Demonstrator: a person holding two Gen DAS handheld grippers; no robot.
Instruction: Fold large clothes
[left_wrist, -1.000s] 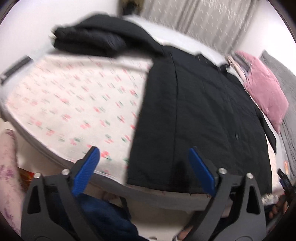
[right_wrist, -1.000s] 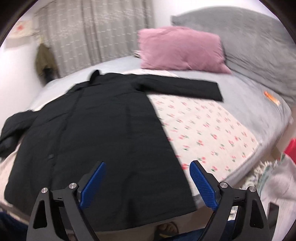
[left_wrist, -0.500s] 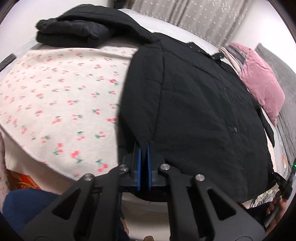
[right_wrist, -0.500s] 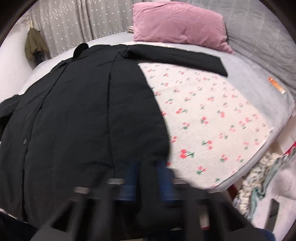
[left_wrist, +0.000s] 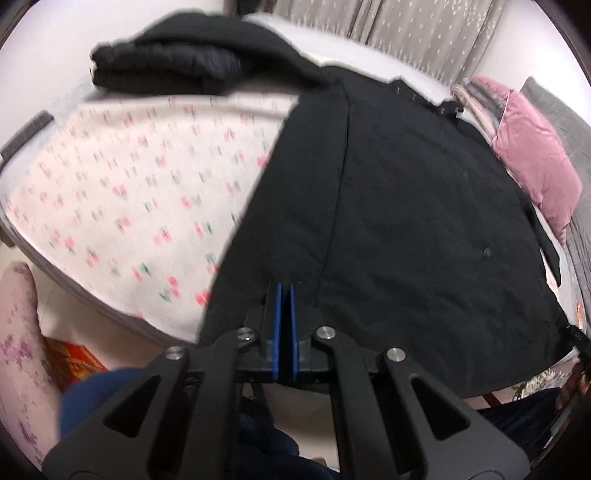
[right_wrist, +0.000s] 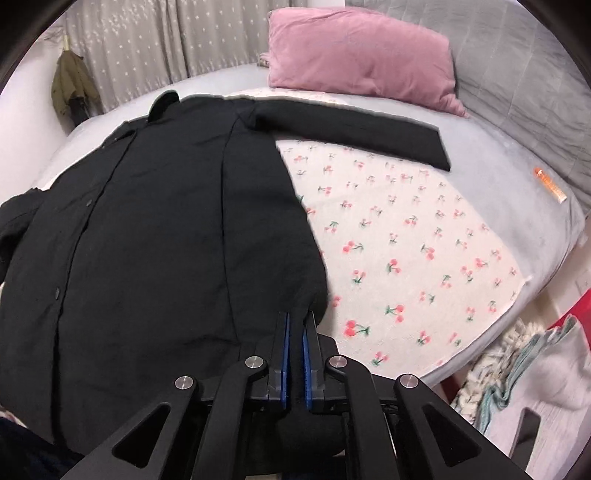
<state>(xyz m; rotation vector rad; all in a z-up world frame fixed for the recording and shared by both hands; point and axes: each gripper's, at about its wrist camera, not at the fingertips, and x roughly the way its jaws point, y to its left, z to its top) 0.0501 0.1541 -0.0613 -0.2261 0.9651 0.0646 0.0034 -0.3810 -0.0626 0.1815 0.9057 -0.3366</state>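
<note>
L wrist: left gripper (left_wrist: 284, 295) clamped on the coat (left_wrist: 406, 221) hem, near its left corner at the bed's near edge. Coat lies flat, front up, running away twd the curtain (left_wrist: 406, 33). Left of it is bare cherry-print sheet (left_wrist: 129, 192) – plenty of room there. Far left corner holds a folded dark pile (left_wrist: 166, 66), one coat sleeve runs up against it; can't tell where sleeve ends. Pillow (left_wrist: 532, 155) close by coat's right side. View blurred, sheet print smeared. Right hem corner cut off by frame edge.

R wrist: right gripper (right_wrist: 295, 332) pinched shut on coat (right_wrist: 147, 240) hem at the right corner, fabric bunched between the pads (right_wrist: 283, 354). Right sleeve (right_wrist: 351, 129) laid straight out across the bed, cuff on grey cover (right_wrist: 498, 177). Sheet (right_wrist: 406, 240) right of coat is open – wide space to bed edge. Pillow (right_wrist: 362, 59) sits beyond the sleeve. Left sleeve goes out of frame at left. Hem under the gripper hidden by its body.
</note>
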